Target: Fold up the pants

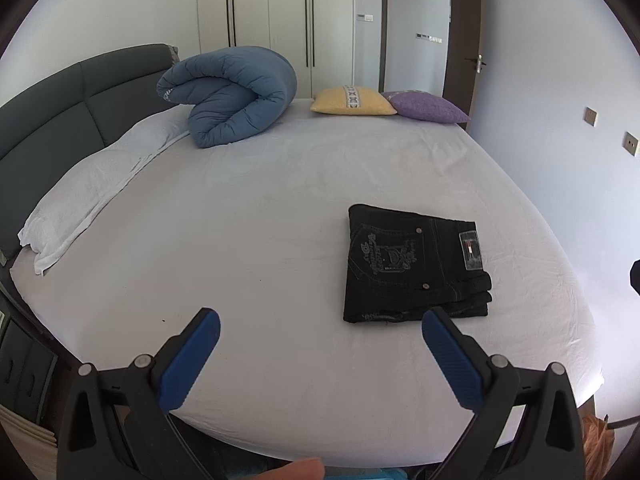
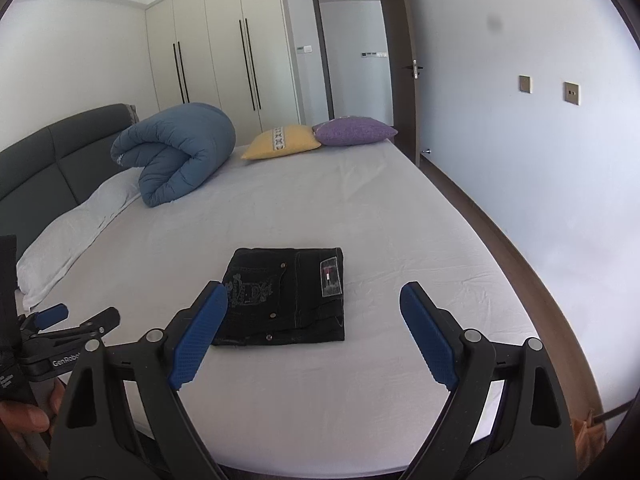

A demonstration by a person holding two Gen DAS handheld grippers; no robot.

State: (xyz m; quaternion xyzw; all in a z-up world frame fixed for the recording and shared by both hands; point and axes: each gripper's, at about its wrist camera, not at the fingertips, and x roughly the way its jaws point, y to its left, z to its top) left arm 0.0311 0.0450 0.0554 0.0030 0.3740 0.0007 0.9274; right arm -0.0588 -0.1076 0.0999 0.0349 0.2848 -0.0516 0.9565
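Leftmost, the left tongs (image 1: 320, 322) hover above the white bed (image 1: 260, 208), jaws wide apart and empty. Ahead and to their right lies the black jeans (image 1: 416, 264), folded into a compact, nearly square stack, embroidered back pocket and waistband patch facing up. Further right, the right tongs (image 2: 314, 296), also spread and empty, point straight at the jeans and appear the nearer pair.

place: home bedroom | evidence: bed (image 1: 280, 208) filling mid-frame, grey headboard (image 1: 60, 120) at left, wardrobe (image 1: 272, 20) top centre, door (image 2: 404, 60) upper right
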